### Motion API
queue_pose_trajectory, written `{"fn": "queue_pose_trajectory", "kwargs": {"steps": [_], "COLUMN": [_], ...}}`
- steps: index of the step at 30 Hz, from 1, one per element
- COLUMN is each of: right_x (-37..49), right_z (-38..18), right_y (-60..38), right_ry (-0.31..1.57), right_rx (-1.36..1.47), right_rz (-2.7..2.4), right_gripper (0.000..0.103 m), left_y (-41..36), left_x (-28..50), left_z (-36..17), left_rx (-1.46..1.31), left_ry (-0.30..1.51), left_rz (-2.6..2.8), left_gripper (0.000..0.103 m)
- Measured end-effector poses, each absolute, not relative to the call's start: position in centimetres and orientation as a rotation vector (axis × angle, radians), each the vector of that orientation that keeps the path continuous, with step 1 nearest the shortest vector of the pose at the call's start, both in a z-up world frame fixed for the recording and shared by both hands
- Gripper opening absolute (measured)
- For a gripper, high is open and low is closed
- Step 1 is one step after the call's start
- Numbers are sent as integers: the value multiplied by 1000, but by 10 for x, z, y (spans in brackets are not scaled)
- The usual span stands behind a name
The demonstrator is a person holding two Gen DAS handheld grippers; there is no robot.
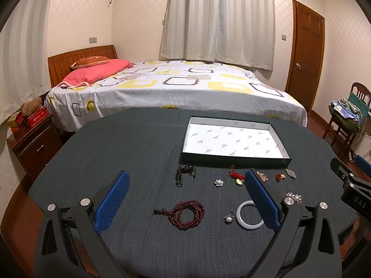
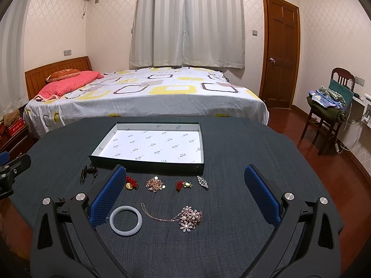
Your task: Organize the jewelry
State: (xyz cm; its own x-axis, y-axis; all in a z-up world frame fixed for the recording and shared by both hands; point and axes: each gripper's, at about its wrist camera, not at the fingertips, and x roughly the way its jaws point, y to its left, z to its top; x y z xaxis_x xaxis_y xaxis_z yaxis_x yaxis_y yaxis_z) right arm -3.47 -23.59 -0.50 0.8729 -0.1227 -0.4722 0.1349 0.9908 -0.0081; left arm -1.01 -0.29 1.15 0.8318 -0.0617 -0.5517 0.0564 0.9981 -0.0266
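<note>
Left gripper (image 1: pixel 187 197) fingers wide, holding nothing, over bead bracelet (image 1: pixel 188 213). Right gripper (image 2: pixel 185 194) fingers wide too, empty, above flower necklace (image 2: pixel 189 217) near tabletop's front edge.

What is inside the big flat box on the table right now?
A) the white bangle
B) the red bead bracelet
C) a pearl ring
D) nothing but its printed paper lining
D: the box shows only its white printed lining, while the white bangle and red bead bracelet lie on the dark tablecloth in front of it.
</note>
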Motion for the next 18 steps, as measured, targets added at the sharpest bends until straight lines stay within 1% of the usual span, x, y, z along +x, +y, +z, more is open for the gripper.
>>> {"fn": "queue_pose_trajectory", "kwargs": {"steps": [7, 18], "right_x": [-34, -20], "right_z": [-8, -27], "right_y": [-233, -234], "right_ry": [493, 532], "right_rx": [25, 33], "right_rz": [-130, -112], "right_gripper": [99, 99], "left_y": [-2, 5], "left_x": [-10, 4], "left_z": [11, -9], "left_rx": [-10, -8], "left_ry": [587, 622], "left_rz": [-62, -55], "left_gripper": [96, 96]}}
